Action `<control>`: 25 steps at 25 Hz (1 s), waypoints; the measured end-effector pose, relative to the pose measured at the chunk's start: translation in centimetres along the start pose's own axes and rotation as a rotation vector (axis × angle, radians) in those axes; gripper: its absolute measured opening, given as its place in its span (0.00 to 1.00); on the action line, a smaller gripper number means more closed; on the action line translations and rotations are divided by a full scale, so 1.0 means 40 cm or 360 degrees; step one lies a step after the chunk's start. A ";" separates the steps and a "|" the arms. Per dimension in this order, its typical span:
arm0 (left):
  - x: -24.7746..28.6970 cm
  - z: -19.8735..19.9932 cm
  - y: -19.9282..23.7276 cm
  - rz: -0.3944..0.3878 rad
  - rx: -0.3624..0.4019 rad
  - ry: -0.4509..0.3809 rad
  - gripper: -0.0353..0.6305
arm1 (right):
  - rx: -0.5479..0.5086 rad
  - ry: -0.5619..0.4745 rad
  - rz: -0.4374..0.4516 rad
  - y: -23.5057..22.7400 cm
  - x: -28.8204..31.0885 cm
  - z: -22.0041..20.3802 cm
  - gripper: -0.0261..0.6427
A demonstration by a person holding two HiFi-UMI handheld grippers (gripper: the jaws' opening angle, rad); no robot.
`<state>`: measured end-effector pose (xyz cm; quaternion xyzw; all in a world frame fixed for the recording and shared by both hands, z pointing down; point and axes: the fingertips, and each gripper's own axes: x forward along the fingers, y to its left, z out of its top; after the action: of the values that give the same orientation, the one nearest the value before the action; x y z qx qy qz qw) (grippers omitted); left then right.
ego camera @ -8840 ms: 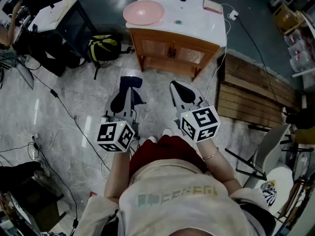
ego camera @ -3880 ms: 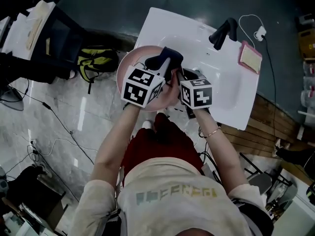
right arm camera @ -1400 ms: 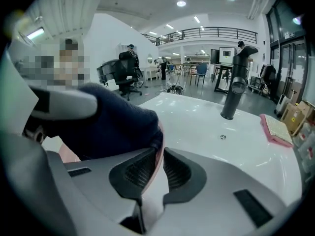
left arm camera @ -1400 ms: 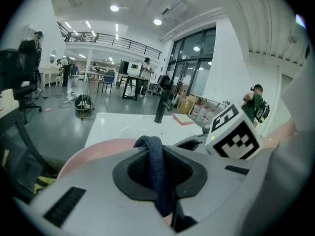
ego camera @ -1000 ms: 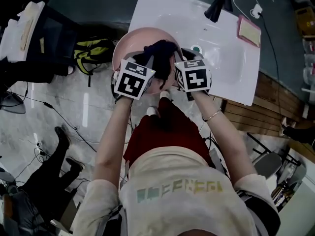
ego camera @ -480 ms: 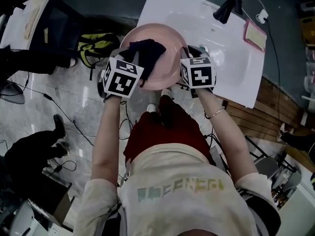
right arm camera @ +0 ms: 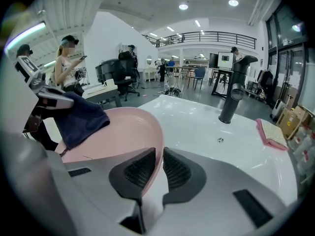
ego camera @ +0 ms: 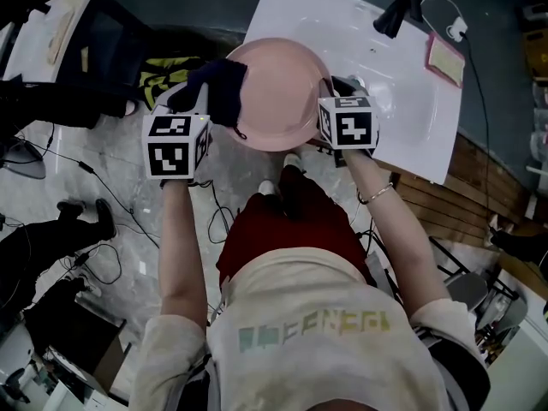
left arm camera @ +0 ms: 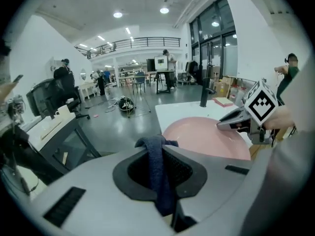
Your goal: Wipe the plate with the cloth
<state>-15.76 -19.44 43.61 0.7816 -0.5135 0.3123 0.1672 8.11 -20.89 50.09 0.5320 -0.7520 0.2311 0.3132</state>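
Clamping the plate (ego camera: 278, 92), right gripper (right arm camera: 158, 167); left gripper (left arm camera: 158, 170) clamps cloth (ego camera: 218, 88); shirt lettering (ego camera: 308, 336) blurred.

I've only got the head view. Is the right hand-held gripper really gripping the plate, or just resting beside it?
Observer: Gripping. In the right gripper view, the right hand-held gripper has its jaws closed on the rim of the pink plate.
Operator: And the cloth?
Observer: The left gripper view shows the left hand-held gripper pinching a fold of the dark blue cloth between its jaws.
Operator: Is the plate lying flat on the counter?
Observer: No. The right gripper view shows it tipped up, with its inner face toward the cloth and its held rim raised over the white counter.
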 end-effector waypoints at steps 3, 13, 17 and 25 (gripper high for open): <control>-0.042 0.045 -0.013 -0.0068 -0.0089 -0.0128 0.11 | 0.0016 -0.0006 -0.0017 0.000 -0.008 -0.007 0.14; -0.083 0.164 -0.283 -0.0644 -0.0237 -0.0359 0.11 | 0.0043 -0.0006 -0.0042 -0.007 -0.021 -0.022 0.14; -0.059 0.124 -0.399 -0.0863 -0.0305 -0.0267 0.12 | 0.0053 0.0002 -0.0042 -0.013 -0.021 -0.030 0.14; 0.001 -0.001 -0.500 -0.1044 -0.0203 0.0046 0.11 | 0.0044 0.0019 -0.0048 -0.028 -0.014 -0.037 0.14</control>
<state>2.38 -11.11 44.82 0.8886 -0.2506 0.2201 0.3148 9.65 -19.88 50.73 0.5461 -0.7387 0.2399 0.3138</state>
